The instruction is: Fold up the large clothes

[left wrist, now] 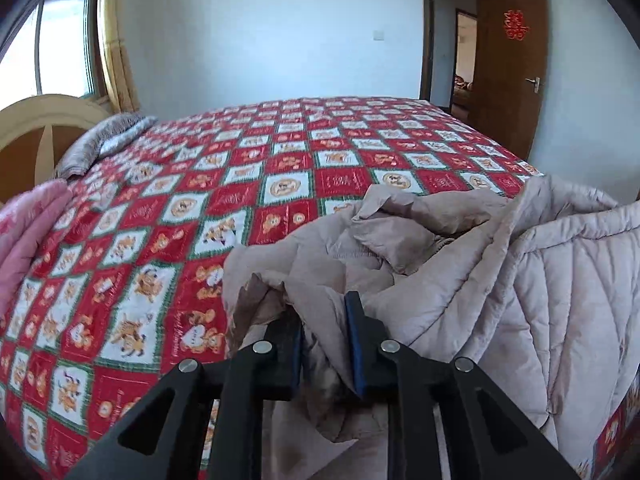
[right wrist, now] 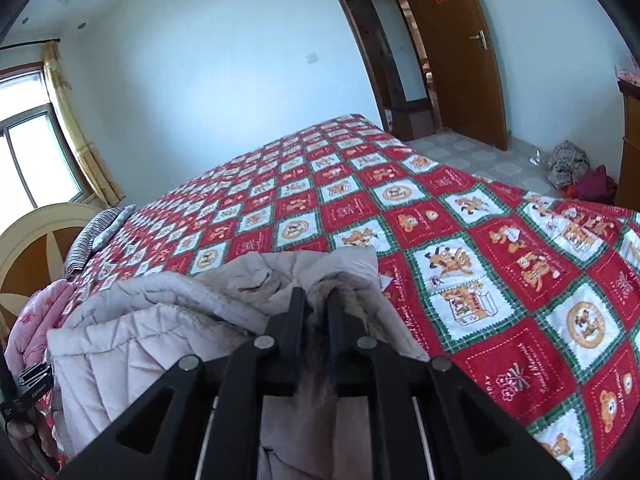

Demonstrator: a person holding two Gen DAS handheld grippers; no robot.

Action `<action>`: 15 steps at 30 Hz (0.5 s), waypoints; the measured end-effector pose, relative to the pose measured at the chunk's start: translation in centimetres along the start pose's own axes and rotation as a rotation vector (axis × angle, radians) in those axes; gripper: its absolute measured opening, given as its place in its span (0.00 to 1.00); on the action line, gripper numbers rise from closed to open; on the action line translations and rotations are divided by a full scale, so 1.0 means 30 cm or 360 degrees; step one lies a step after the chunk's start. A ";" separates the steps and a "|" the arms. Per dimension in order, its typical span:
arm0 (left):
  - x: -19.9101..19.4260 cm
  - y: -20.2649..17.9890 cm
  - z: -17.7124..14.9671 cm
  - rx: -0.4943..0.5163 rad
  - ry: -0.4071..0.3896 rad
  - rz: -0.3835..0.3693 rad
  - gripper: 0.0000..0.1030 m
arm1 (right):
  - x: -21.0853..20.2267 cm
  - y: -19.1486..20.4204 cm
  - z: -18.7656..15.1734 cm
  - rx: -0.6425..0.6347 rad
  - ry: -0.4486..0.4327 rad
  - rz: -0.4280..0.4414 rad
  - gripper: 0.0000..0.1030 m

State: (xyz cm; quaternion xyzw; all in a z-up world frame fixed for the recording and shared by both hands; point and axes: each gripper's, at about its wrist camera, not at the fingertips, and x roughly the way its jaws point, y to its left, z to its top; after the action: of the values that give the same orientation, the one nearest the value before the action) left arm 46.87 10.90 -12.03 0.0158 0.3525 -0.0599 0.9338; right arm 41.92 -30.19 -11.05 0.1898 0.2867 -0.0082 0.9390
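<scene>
- Your left gripper (left wrist: 324, 312) has fabric of the beige quilted coat (left wrist: 560, 300) bunched between its fingers; the pads stand narrowly apart with cloth filling the gap, so it grips the coat.
- Only the left wrist view shows the coat's crumpled lining (left wrist: 400, 228) heaped ahead of the fingertips and a broad diamond-stitched panel standing up to the right of them.
- Your right gripper (right wrist: 318, 300) is pinched nearly closed on a fold of the coat (right wrist: 132, 336), with a dark furry trim (right wrist: 316, 320) caught between the fingers.
- Only the right wrist view shows the tiled floor (right wrist: 480, 156) beyond the bed's far edge, a pile of cloth (right wrist: 568, 164) by the wall, and your other gripper's housing low at the far left.
- The coat is pale, puffy and rumpled, lying on the near part of the red checked bedspread (left wrist: 200, 208).
- Left of the left fingers, a pink quilt (left wrist: 28, 232) and a grey pillow (left wrist: 104, 140) sit at the bed's headboard end.
- Ahead of both pairs of fingers the bedspread lies flat to the far edge; right of the right fingers it runs open to the bed's side.
</scene>
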 end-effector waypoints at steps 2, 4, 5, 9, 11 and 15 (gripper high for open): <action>0.055 0.019 0.008 -0.0069 0.0019 -0.0054 0.24 | 0.063 -0.003 -0.007 0.0000 0.0070 -0.0018 0.15; 0.092 0.030 0.020 -0.0131 0.0052 -0.0059 0.25 | 0.119 -0.006 -0.015 -0.0024 0.0127 -0.0057 0.16; 0.100 0.037 0.032 -0.0157 0.0050 -0.0063 0.27 | 0.136 -0.005 -0.017 -0.0042 0.0145 -0.0081 0.17; 0.080 0.081 0.097 -0.0303 -0.0014 -0.0178 0.50 | 0.189 -0.007 -0.013 -0.0081 0.0190 -0.0147 0.22; 0.074 0.097 0.122 -0.0344 -0.0036 -0.0199 0.68 | 0.207 -0.006 0.002 -0.0092 0.0205 -0.0162 0.27; 0.063 0.072 0.151 -0.0254 -0.0177 0.0172 0.99 | 0.230 -0.014 0.051 -0.0029 0.0147 -0.0212 0.57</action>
State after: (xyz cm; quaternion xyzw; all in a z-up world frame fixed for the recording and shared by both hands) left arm 51.52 12.52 -9.90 -0.0429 0.3024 0.0179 0.9521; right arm 48.46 -30.48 -13.77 0.1620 0.3418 -0.0592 0.9238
